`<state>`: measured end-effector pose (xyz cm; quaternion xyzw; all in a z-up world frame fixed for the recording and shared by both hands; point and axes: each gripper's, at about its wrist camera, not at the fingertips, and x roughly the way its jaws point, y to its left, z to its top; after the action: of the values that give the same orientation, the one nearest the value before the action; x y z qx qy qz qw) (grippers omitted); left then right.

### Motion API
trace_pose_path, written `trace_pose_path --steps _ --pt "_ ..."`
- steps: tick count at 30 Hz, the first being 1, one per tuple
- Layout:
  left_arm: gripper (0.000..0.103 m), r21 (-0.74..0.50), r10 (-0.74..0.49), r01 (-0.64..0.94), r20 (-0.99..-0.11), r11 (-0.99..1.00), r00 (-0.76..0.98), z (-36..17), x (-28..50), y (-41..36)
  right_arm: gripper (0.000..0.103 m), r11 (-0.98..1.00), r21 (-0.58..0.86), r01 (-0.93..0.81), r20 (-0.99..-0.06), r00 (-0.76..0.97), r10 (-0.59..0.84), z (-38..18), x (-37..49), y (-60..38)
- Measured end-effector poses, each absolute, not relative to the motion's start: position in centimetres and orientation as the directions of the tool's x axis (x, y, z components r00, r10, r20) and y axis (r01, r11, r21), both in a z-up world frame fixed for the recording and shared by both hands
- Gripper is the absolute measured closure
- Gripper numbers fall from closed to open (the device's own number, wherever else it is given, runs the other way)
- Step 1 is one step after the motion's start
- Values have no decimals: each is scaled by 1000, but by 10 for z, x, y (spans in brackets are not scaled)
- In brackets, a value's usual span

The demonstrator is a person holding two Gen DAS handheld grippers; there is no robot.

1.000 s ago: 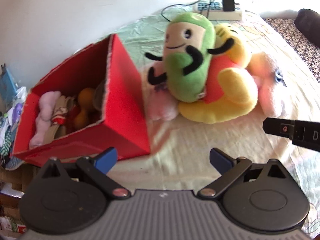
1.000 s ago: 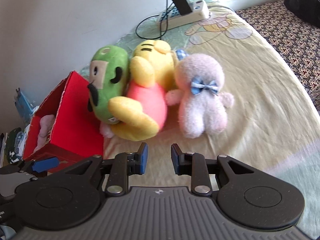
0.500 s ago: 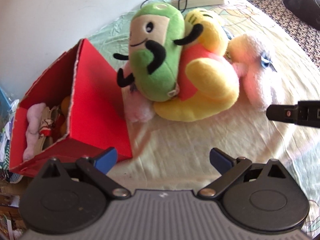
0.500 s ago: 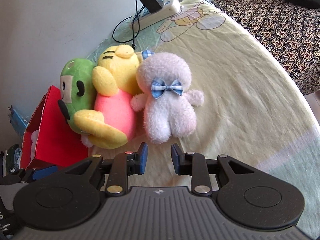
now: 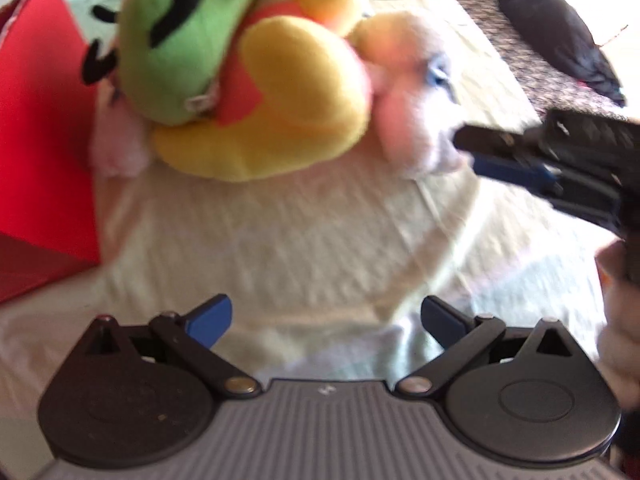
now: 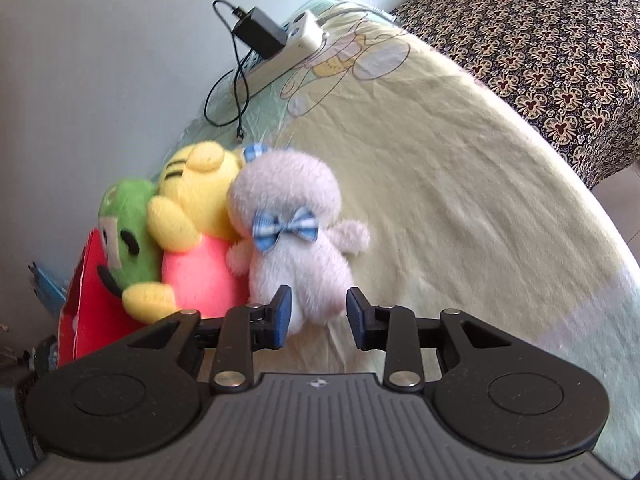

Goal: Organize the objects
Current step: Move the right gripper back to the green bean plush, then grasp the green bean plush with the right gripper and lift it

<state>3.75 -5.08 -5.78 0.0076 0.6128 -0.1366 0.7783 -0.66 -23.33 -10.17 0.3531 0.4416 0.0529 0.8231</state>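
- Lying in a row on the pale yellow bedsheet (image 6: pixel 460 184): green bean-shaped plush with black arms (image 6: pixel 128 236), yellow bear plush in a pink-red shirt (image 6: pixel 196 240), and fluffy lilac-grey plush with a blue gingham bow (image 6: pixel 296 248), each touching the next.
- Red cardboard box (image 5: pixel 36 128) stands just left of the green plush; its inside is not visible in either view.
- Right gripper (image 6: pixel 318 314): blue-padded fingers parted to a moderate gap, one each side of the lilac plush's lower end. Left pad (image 6: pixel 283 314) looks to touch the fur; right pad stands just clear. Nothing clamped.
- Left gripper (image 5: pixel 325 318): fingers spread wide over bare sheet, holding nothing, well short of the toys.
- Left wrist view only: right gripper seen from the side (image 5: pixel 508 160), its tips at the lilac plush; a dark bundle (image 5: pixel 560 36) on the patterned cover. View is blurred.
- Right wrist view only: white power strip with black charger and cable (image 6: pixel 280 44) by the wall; brown floral-patterned cover (image 6: pixel 552 40).
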Motion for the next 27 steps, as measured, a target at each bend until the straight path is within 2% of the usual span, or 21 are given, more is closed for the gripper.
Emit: trace_pose_path --steps 2,6,12,17,19,20,22,27 --pt "4 -183 -238 248 -947 951 216 -56 36 -53 62 732 639 235 -685 607 403 -106 2 -237" --pt "8 -185 -266 282 -921 941 283 -44 35 -52 62 701 677 225 -654 622 431 -105 13 -239" --pt "9 -224 -351 306 -813 925 465 -4 28 -29 61 680 732 40 -522 674 523 -76 24 -224" --pt "9 -182 -308 258 -715 949 628 24 26 -9 61 597 794 -114 -397 646 652 -61 41 -203" --pt "9 -156 -283 244 -681 957 675 31 32 5 55 559 809 -182 -347 620 703 -51 52 -191" --pt "9 -141 -270 240 -672 961 689 32 37 7 46 559 803 -206 -344 607 717 -47 59 -184" --pt "9 -116 -251 235 -668 965 701 30 55 10 39 596 771 -223 -370 605 705 -40 71 -169" --pt "9 -65 -220 241 -677 968 702 19 80 14 40 699 676 -234 -465 600 651 -45 92 -145"
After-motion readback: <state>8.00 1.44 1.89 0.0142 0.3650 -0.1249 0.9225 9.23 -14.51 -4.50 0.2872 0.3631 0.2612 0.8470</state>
